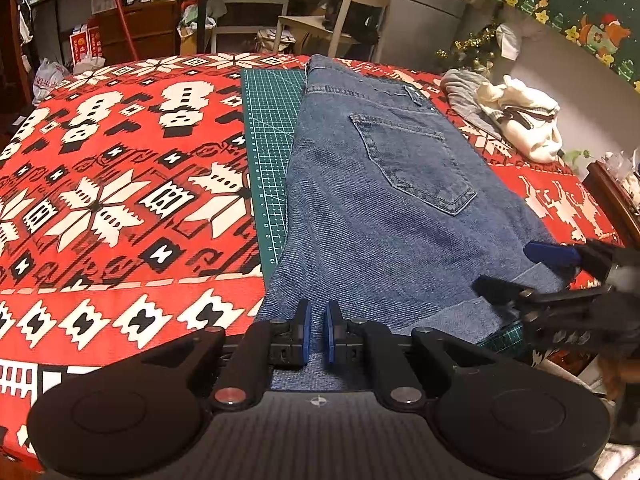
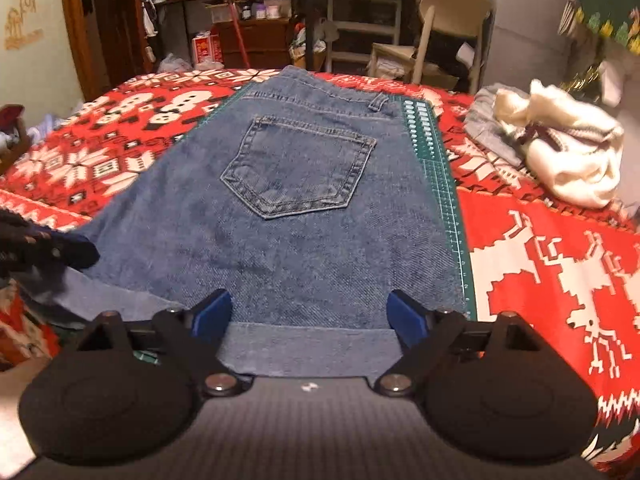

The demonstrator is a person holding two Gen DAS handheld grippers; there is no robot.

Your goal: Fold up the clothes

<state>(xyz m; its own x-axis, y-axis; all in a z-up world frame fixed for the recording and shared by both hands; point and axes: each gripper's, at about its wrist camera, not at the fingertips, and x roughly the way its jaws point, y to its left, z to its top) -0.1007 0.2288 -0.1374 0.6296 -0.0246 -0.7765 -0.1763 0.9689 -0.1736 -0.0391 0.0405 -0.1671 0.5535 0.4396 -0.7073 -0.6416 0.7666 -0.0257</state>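
**A:** Where are the jeans (image 2: 304, 216) right now?

**B:** Flat on the green cutting mat (image 1: 266, 160), back pocket (image 2: 298, 168) up, waistband at the table's far edge, long axis running from there straight toward me. A paler layer of denim shows along the near edge, so they look at least part folded; how far along, I can't call.

**A:** Fingers?

**B:** My left gripper (image 1: 319, 330) is nearly clenched over the near-left corner of the denim, only a thin slot between the pads. I can't tell if cloth is pinched in there. My right gripper (image 2: 310, 318) is spread wide, straddling the near hem, holding nothing.

**A:** Which one's nearer?

**B:** Both sit right on the near edge, left at one corner, right toward the mat's right side. The cloth lies dead ahead of both.

**A:** Room to move?

**B:** Plenty on the red Christmas tablecloth (image 1: 120, 184) to the left. On the right, a heap of white and grey clothes (image 2: 560, 152) sits near the far-right corner, well apart from the jeans.
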